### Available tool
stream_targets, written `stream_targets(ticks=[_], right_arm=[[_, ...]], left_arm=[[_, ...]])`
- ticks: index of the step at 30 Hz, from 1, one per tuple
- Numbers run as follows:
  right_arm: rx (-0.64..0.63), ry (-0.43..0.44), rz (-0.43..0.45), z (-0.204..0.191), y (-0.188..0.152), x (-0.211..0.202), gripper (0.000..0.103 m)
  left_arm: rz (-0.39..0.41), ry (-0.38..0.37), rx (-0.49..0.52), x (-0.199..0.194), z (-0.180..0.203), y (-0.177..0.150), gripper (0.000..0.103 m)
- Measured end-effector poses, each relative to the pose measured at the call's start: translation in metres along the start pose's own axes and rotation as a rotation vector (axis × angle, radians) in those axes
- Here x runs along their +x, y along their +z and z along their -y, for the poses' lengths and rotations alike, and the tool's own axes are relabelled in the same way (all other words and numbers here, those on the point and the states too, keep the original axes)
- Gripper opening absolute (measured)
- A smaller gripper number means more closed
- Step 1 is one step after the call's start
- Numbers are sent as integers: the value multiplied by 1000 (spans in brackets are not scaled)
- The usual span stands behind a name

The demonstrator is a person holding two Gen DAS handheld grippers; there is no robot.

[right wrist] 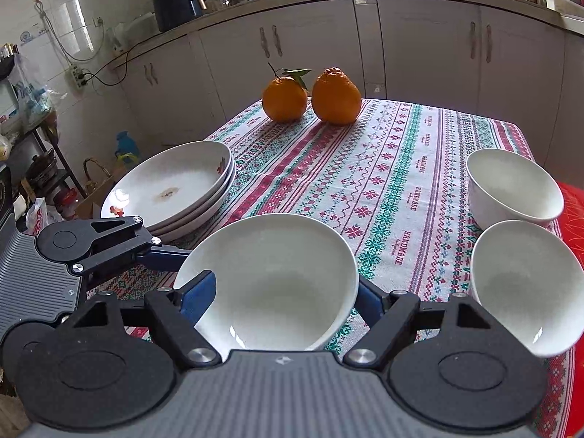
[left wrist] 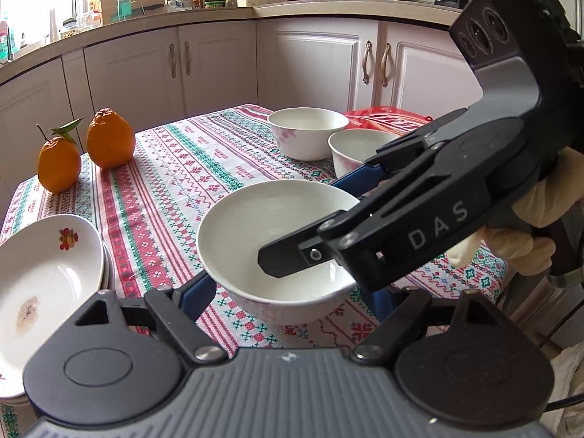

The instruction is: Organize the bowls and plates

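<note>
While both grippers crowd around one white bowl [right wrist: 270, 277], it sits low on the patterned tablecloth [right wrist: 401, 168], close in front of each camera.

The left gripper [left wrist: 292, 288] has its jaws partly apart with the bowl's lower body between them. Its blue left finger [left wrist: 197, 292] lies against the bowl's side. The opposite finger is mostly hidden behind the other tool, so a firm hold cannot be confirmed.

The right gripper [right wrist: 283, 299], carried by a hand in a pale glove [left wrist: 525, 219], reaches in across the left gripper's right side. Its jaws are also partly apart. One dark finger [left wrist: 281, 259] lies over the bowl's inside, and the other runs just outside the rim. Whether its pads press on the wall cannot be told either (the rim hides the contact).

To the right of the right gripper stand two more white bowls [right wrist: 511, 186] [right wrist: 525, 284], near each other and apart from the first. To its left, just past the left gripper's arm, is a stack of shallow plates [right wrist: 171, 186], the top one marked with a brown smear. Straight ahead, well beyond the bowl, two oranges [right wrist: 284, 98] [right wrist: 335, 96] sit side by side at the far edge of the table, one with a leafy stem.
</note>
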State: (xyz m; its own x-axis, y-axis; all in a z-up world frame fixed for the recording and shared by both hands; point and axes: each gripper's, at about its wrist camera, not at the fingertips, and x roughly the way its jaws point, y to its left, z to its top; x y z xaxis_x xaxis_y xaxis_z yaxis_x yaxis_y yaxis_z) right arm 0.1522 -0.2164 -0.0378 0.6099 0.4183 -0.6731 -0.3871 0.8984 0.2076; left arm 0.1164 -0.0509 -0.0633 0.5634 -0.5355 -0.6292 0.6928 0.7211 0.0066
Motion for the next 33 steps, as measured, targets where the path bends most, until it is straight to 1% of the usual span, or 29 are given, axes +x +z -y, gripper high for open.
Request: stream_targets(ticks=[13,15,17,18,19,21,25,30,33], right_arm=[[-7,0,-11,0,0,8,85],[-13,1,-14,-1,0,9,87],[-12,7,-12,-1,0,9,93],[-14,10,-5,-2,0,8,99],[-18,13,5,-3,0,6,103],[-28,15,25,-5,0,2,103],[-20,-14,56,-4,0,-6,103],[13,-37,97,2,-4,-23,103],[9,-75,117,4,-8,-33,103]], left_arm=[[-20,-4,-19,6,-7,-2,85],[-19,-1,-13,7,-6,-2,86],[-14,5,-4,6,-4,-2,88],[-2,6,-1,5,-3,-2,94],[13,3,1,2,-3,-2,97],[17,-4,-8,0,-3,-1,97],[20,-9,-35,-4,-7,-2,99],[37,-18,-18,-15,-5,-6,99],[52,-21,-4,-21,-4,-6,101]])
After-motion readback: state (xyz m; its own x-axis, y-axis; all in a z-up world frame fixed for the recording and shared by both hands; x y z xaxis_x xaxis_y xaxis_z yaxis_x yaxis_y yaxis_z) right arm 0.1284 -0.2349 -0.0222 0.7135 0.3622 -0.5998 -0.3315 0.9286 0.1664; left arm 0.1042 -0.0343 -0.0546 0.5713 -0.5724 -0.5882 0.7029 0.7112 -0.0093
